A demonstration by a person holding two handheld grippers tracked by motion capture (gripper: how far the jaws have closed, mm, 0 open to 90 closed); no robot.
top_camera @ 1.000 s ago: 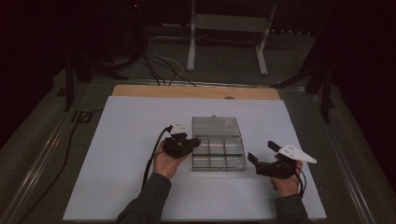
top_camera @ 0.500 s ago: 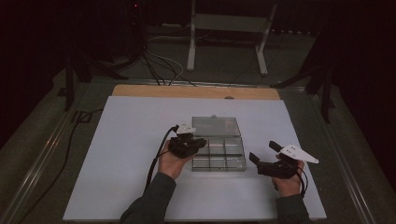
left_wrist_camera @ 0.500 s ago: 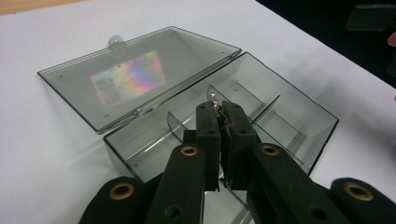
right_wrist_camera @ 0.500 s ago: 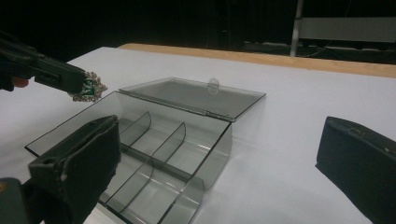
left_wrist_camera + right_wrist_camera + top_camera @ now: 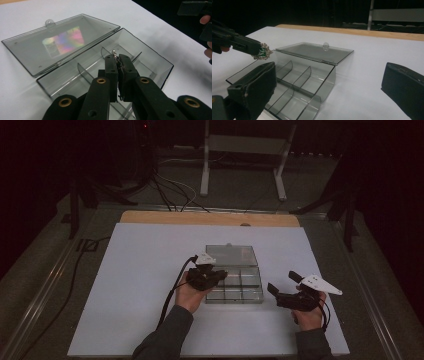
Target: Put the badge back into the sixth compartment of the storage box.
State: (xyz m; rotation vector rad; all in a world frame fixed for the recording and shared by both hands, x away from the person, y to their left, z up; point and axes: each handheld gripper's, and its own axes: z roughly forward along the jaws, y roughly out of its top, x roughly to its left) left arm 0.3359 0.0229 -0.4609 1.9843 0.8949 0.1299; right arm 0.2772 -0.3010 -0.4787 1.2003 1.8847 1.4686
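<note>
High view: left claw (image 5: 214, 276) hangs over the open clear box (image 5: 235, 280) on the white tabletop (image 5: 130, 270), pinching a small sparkly brooch (image 5: 262, 52) above the compartments. Right claw (image 5: 282, 282) waits just beside the box, jaws wide apart, holding nothing.

One camera looks down from above the table; two tool-mounted ones closely share the clear box (image 5: 234, 279).

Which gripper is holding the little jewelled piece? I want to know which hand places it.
The left gripper, shut on the jewelled piece above the open clear box. The right gripper stands open beside the box, holding nothing.
</note>
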